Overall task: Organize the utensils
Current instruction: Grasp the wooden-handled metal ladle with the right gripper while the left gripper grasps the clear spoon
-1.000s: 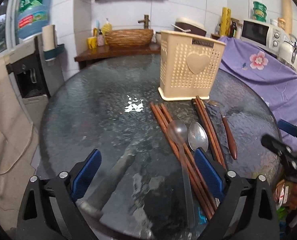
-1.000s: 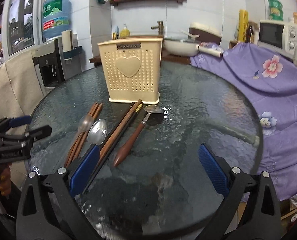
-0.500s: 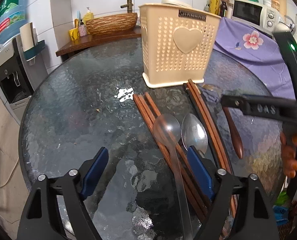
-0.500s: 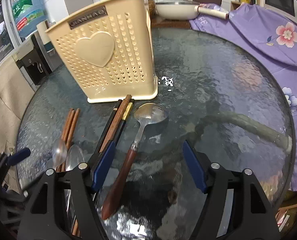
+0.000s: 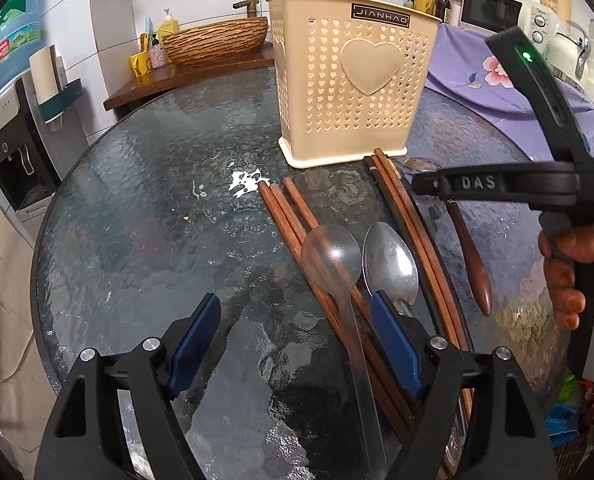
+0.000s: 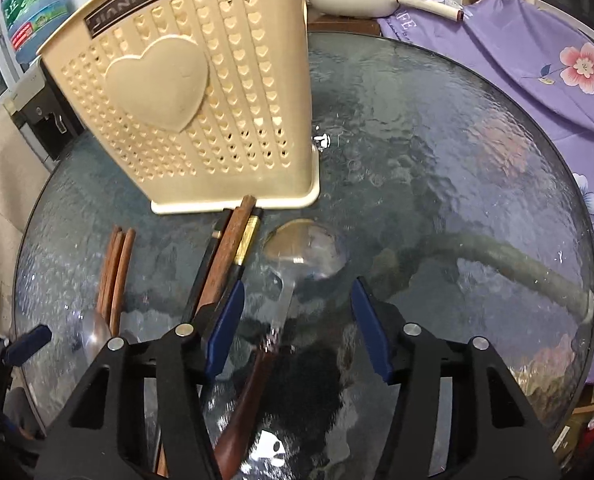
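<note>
A beige utensil holder (image 5: 349, 92) with a heart stands on the round glass table (image 5: 145, 216); it also shows in the right wrist view (image 6: 193, 112). In front of it lie brown chopsticks (image 5: 285, 212), a clear spoon (image 5: 331, 256), a steel spoon (image 5: 389, 260), darker chopsticks (image 5: 401, 208) and a wooden-handled spoon (image 6: 293, 256). My left gripper (image 5: 297, 312) is open just above the clear spoon's handle. My right gripper (image 6: 297, 304) is open, low over the wooden-handled spoon, its fingers either side of the neck.
A purple flowered cloth (image 6: 537, 60) covers things at the table's right. A wooden counter with a woven basin (image 5: 217, 40) stands behind the table. A water dispenser (image 5: 13, 132) stands at the left.
Both grippers have moved forward and down toward the utensils. The right gripper now straddles the wooden-handled spoon; the left is closer to the clear spoon.
</note>
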